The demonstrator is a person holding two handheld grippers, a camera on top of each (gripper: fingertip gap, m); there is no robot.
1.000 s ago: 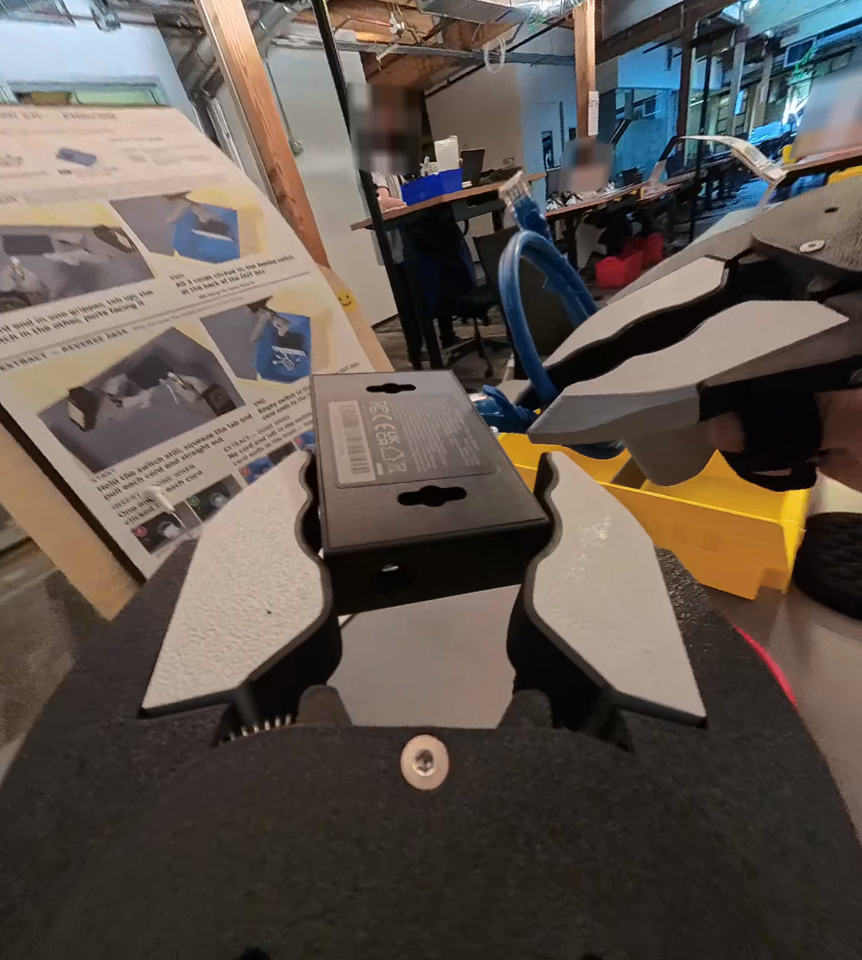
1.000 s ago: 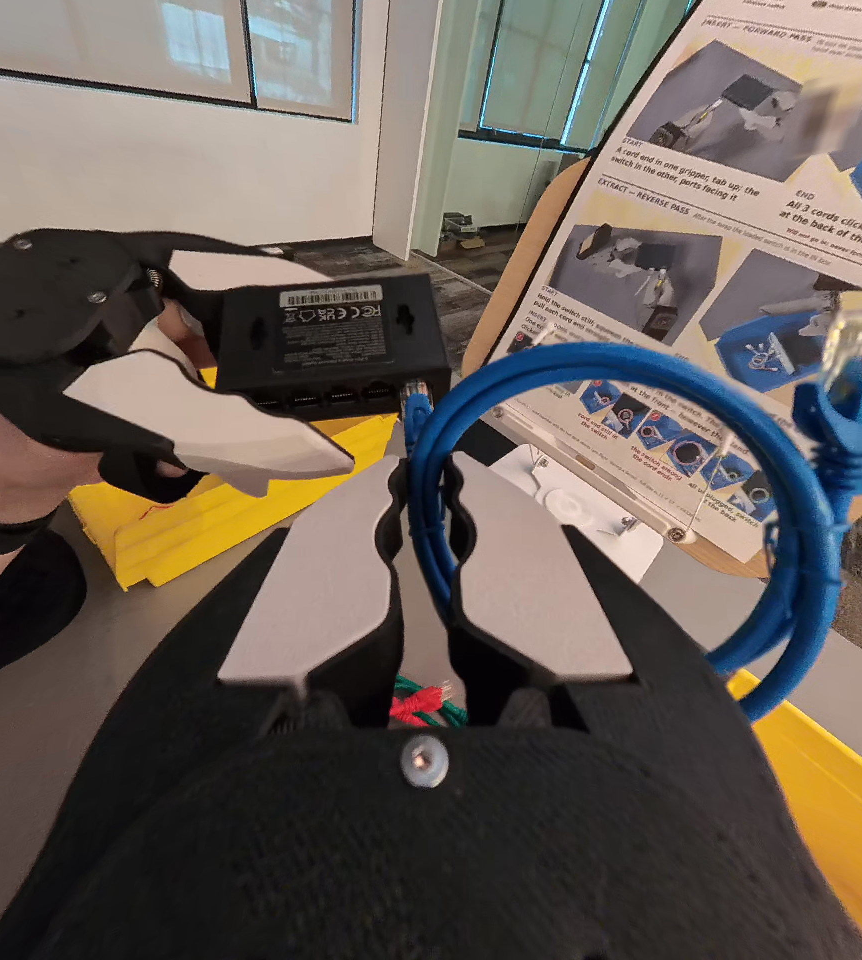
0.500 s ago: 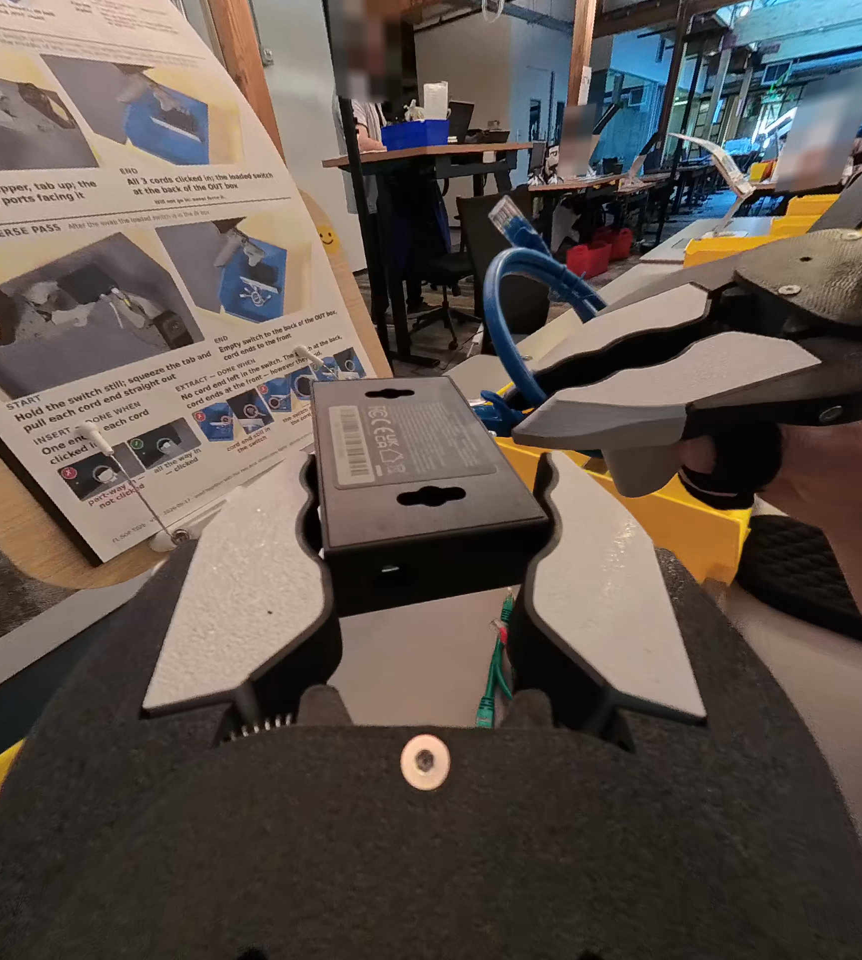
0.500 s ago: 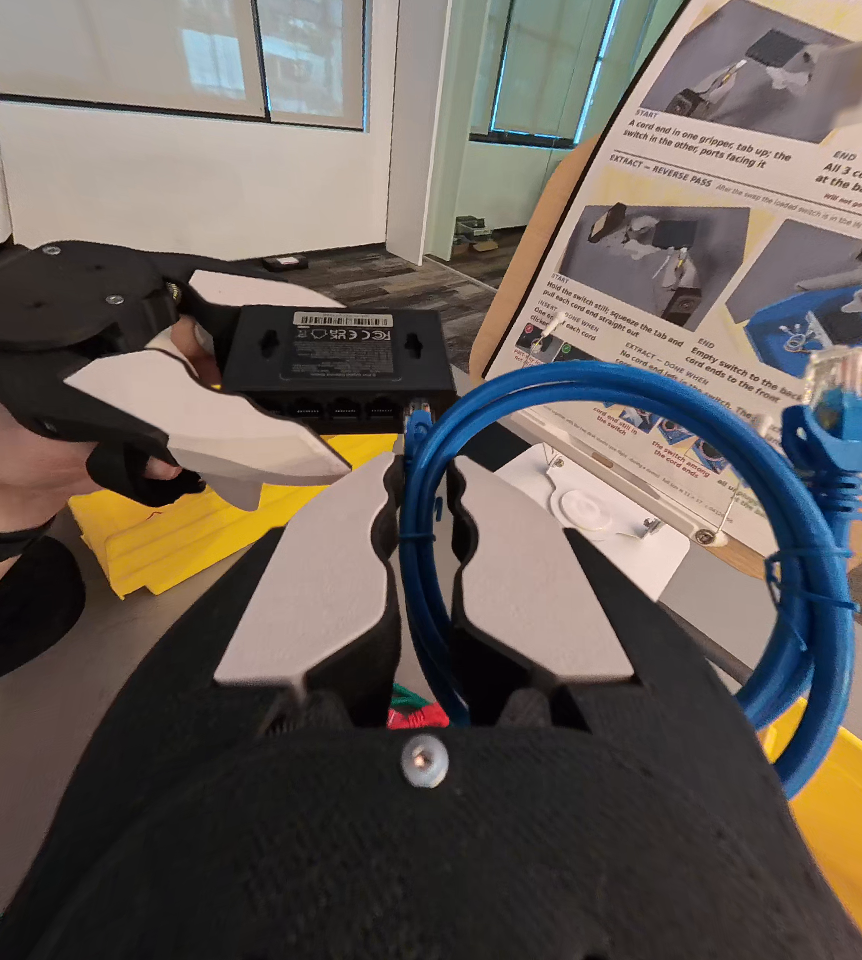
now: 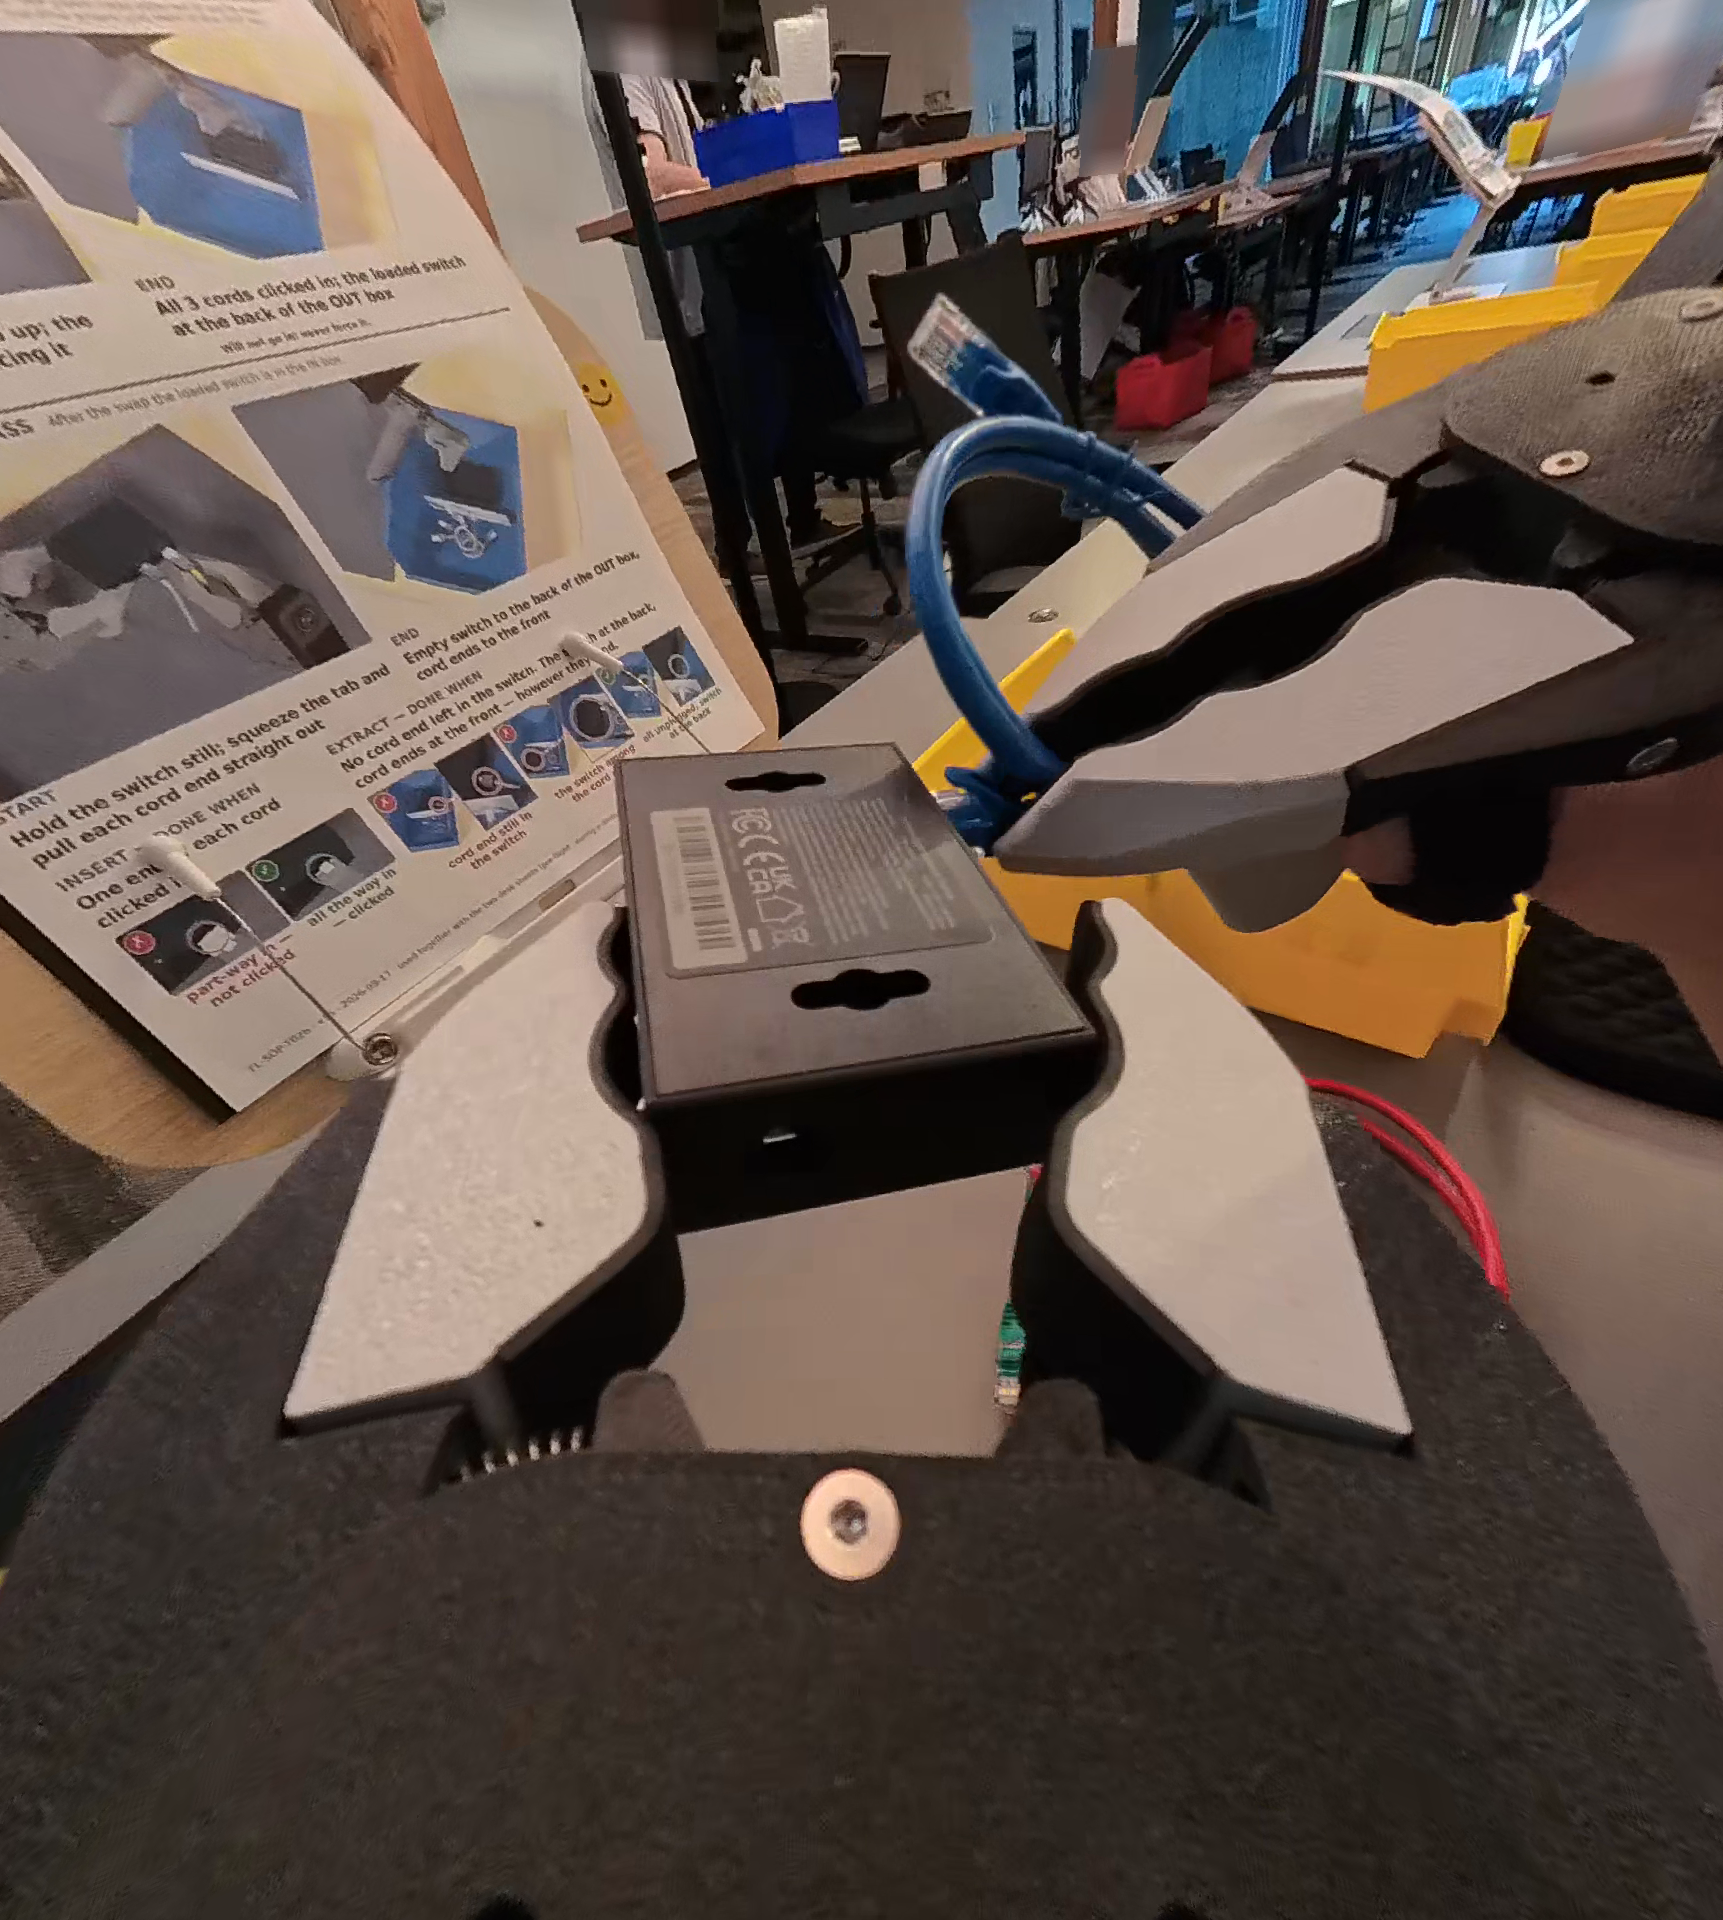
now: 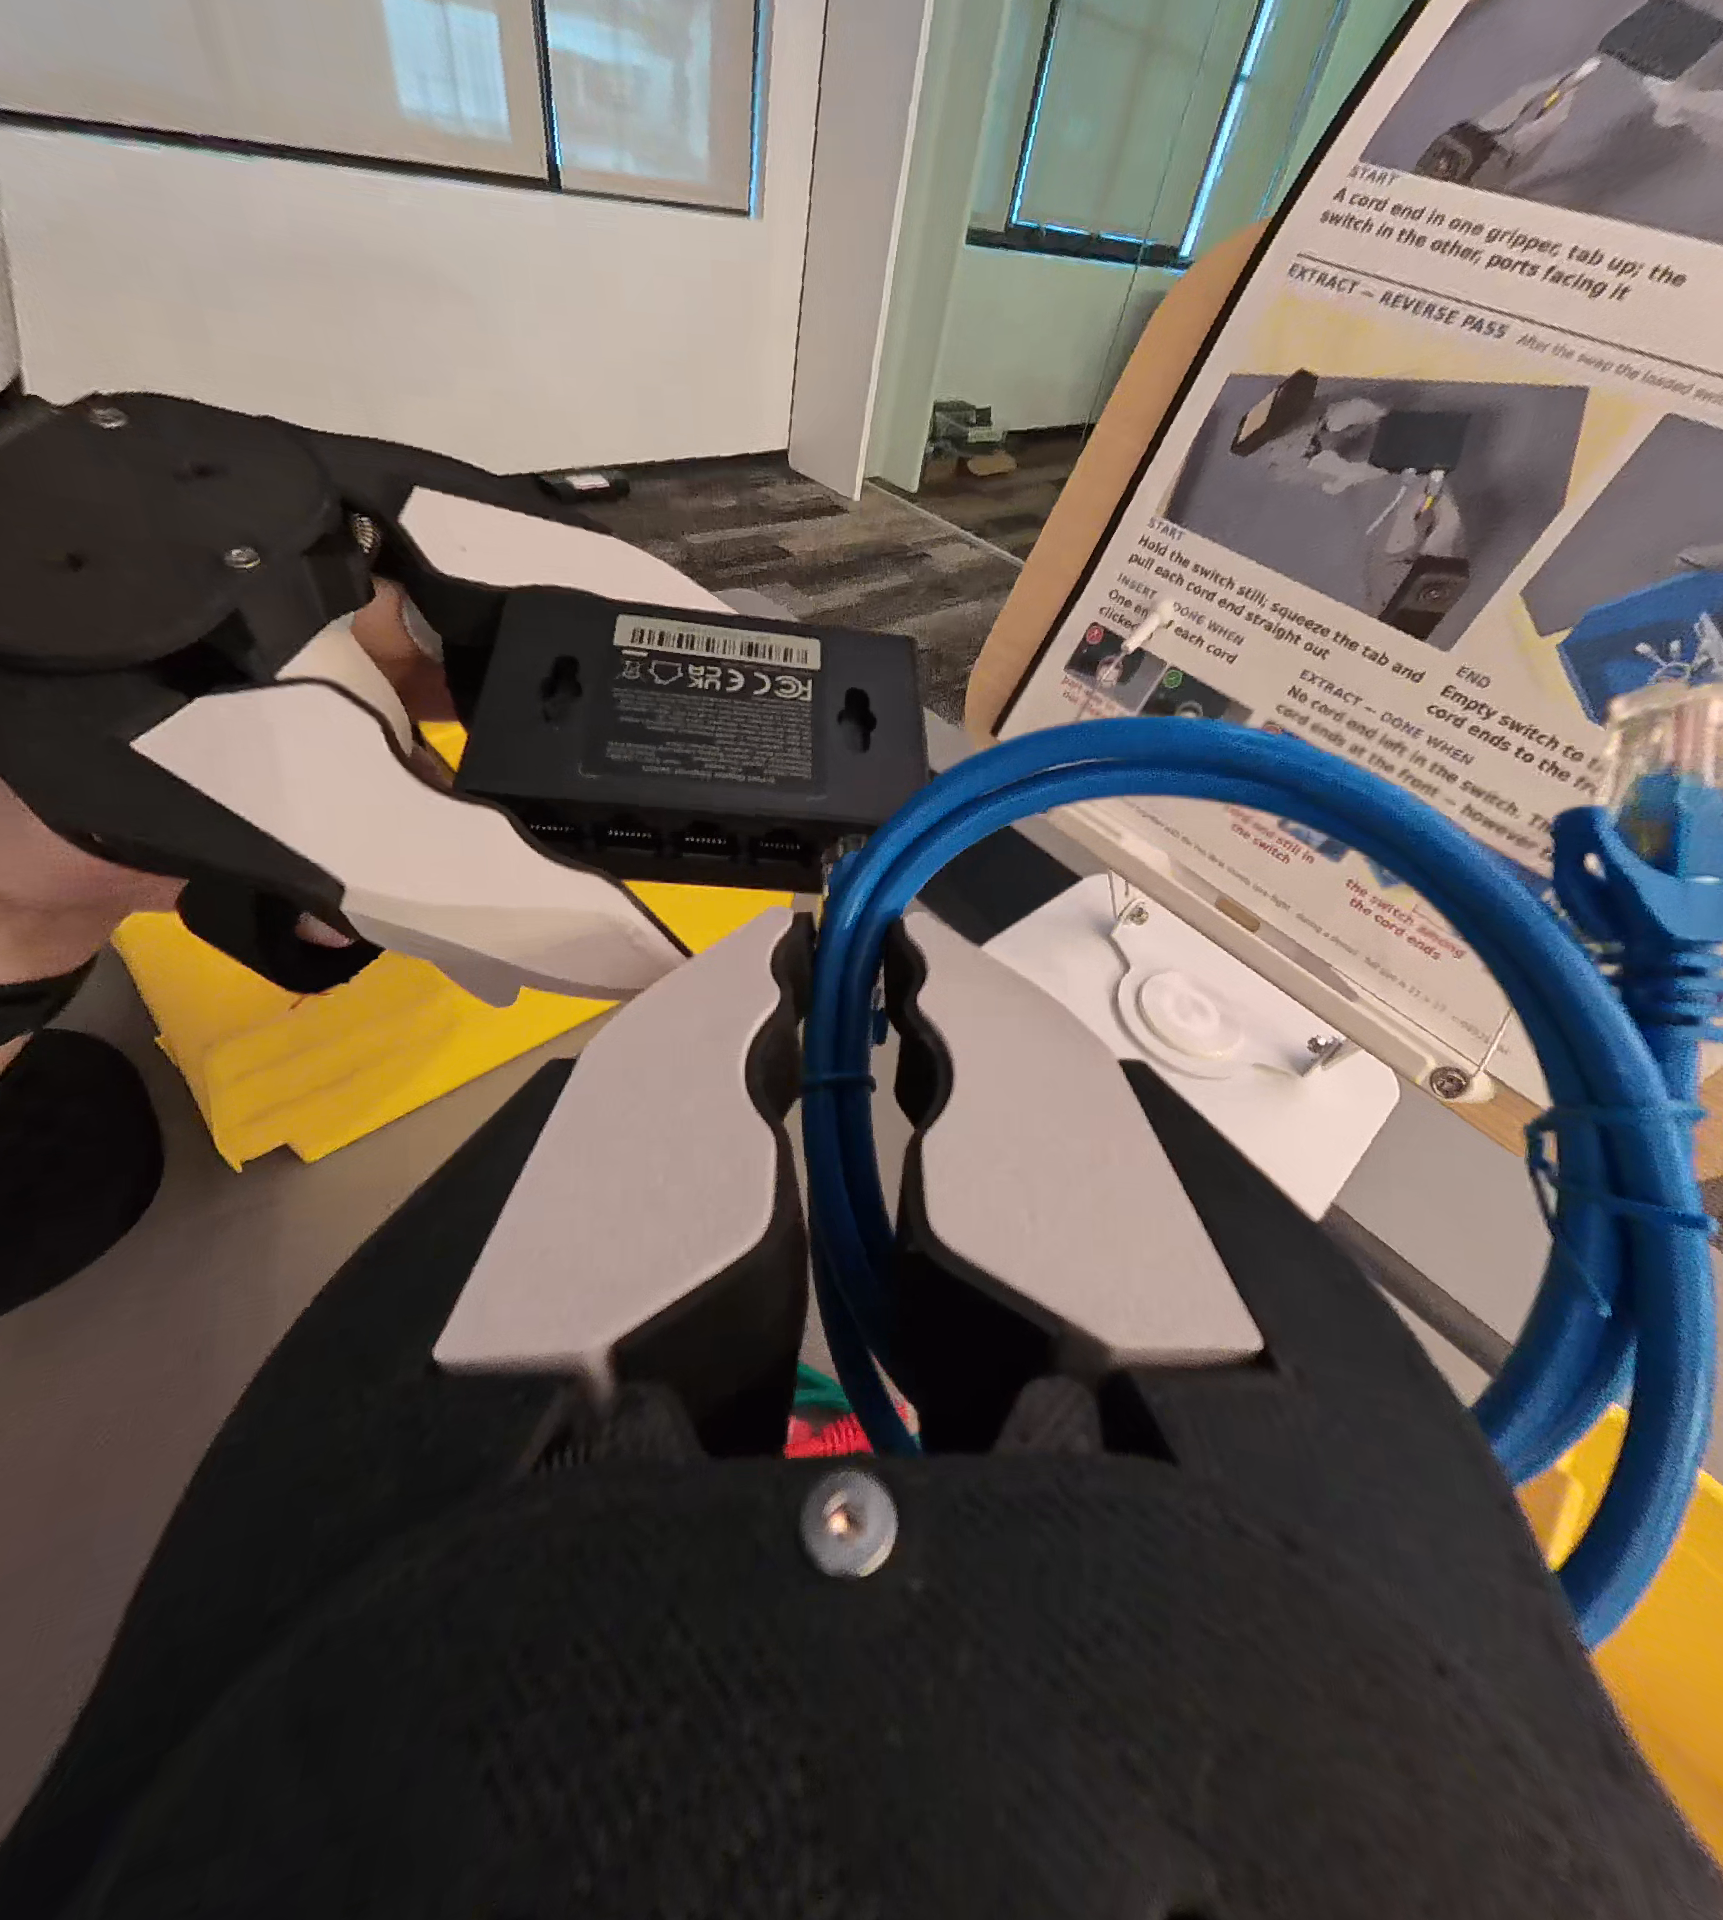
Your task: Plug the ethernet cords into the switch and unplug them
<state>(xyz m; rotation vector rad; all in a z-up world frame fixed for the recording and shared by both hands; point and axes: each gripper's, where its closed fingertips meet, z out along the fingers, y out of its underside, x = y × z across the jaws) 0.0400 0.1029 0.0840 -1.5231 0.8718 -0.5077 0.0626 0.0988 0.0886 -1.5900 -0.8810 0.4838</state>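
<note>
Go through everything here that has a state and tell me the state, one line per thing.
left gripper: shut on the switch.
switch: held off the table, label side up; the ports that show are empty.
right gripper: shut on the blue cord.
blue cord: coiled and tied; its held plug is at the switch's end port, seating unclear; its other plug is free.

black switch [image 5: 836, 935], blue cord [image 6: 1615, 1143], yellow bin [image 5: 1304, 966]

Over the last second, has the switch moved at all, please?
Yes. In the right wrist view, the switch has drifted right, nearer the instruction board, ports facing the blue cord.
</note>
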